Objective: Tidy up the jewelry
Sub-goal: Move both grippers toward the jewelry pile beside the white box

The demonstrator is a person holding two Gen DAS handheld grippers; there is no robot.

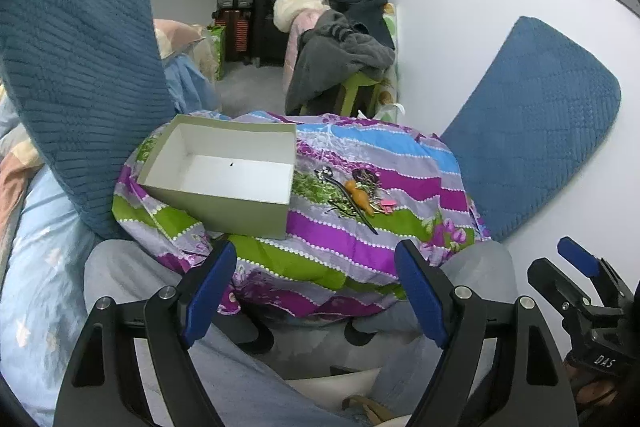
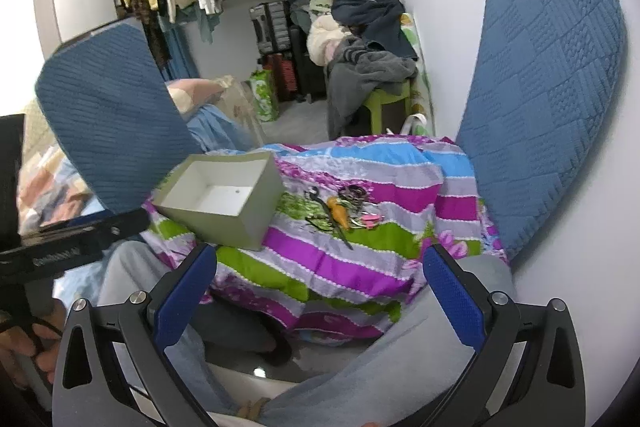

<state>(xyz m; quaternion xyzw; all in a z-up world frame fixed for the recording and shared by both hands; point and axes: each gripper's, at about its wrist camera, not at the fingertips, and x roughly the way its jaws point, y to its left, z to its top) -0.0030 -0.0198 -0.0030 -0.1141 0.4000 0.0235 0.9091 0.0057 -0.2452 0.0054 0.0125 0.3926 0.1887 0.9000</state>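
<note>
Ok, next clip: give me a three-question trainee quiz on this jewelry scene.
1. True or false: the open box already holds the jewelry pile.
2. On which side of the box does the pile lie on the striped cloth: left or right?
3. The left hand-held gripper and right hand-held gripper are: A both open and empty, B both shut, C one holding a hairpin.

Key: 1 false, the box looks empty apart from a tiny dark speck; 2 right; 3 A.

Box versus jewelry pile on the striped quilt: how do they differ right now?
The box is one rigid, open, pale container; the jewelry pile is small, tangled, multicoloured pieces. The box holds almost nothing, only a dark speck; the pile lies loose outside it. Both rest on the quilt, untouched.
</note>
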